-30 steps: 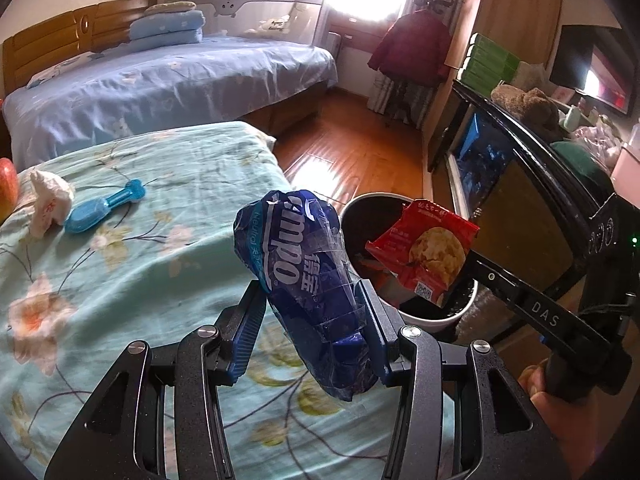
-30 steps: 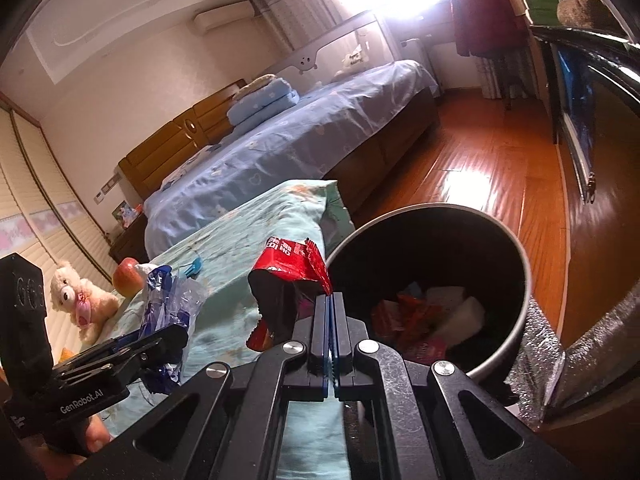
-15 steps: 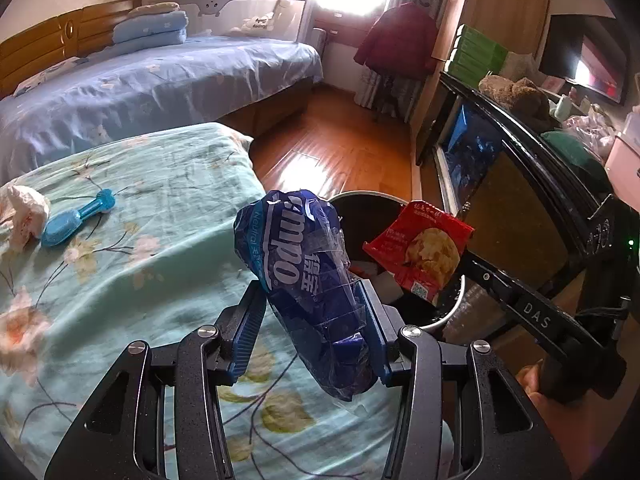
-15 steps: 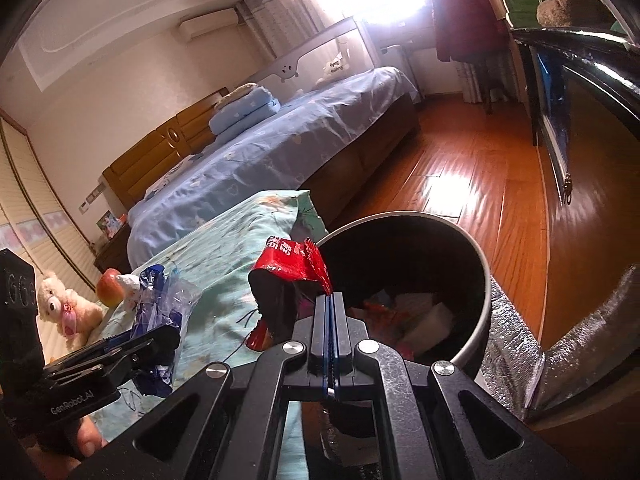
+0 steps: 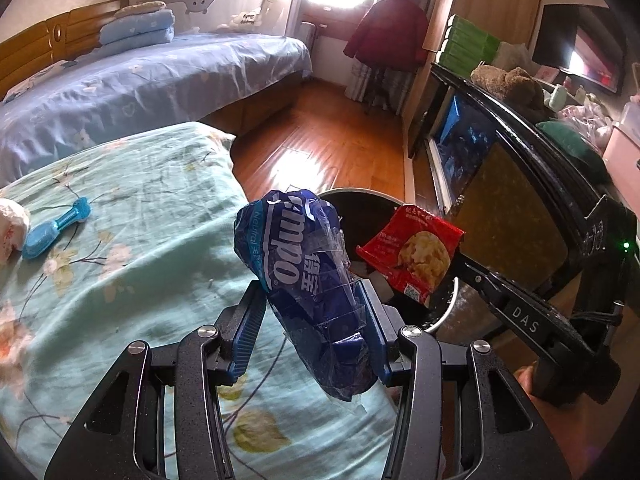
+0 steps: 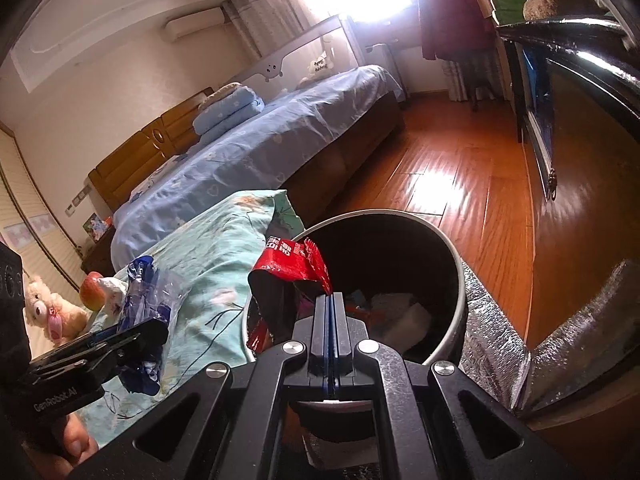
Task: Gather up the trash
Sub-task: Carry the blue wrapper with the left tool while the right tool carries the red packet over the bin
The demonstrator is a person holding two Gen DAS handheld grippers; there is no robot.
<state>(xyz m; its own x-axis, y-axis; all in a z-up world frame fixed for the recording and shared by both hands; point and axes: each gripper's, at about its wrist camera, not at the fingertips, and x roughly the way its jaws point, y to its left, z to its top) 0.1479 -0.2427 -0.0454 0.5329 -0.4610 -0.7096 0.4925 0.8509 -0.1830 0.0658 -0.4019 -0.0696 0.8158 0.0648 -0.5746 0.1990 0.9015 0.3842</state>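
Note:
My left gripper (image 5: pixel 312 320) is shut on a crumpled blue plastic wrapper (image 5: pixel 308 280) and holds it above the bed's foot edge, beside the bin. It also shows in the right wrist view (image 6: pixel 144 304). My right gripper (image 6: pixel 330 308) is shut on a red snack packet (image 6: pixel 292 268), held over the near rim of the round dark trash bin (image 6: pixel 456 280). The packet (image 5: pixel 412 256) and the bin rim (image 5: pixel 360 192) also show in the left wrist view. Several pieces of trash lie inside the bin.
The green floral bedspread (image 5: pixel 120 260) carries a blue plastic item (image 5: pixel 54 228) and a crumpled white tissue (image 5: pixel 10 228). An apple (image 6: pixel 94 290) and a teddy bear (image 6: pixel 48 312) lie further back. A blue bed (image 5: pixel 140 80), wooden floor (image 5: pixel 340 140) and a black cabinet (image 5: pixel 500 152) surround the bin.
Both grippers have moved a little toward the bin while keeping their hold. The red packet sits further over the bin's opening than before.

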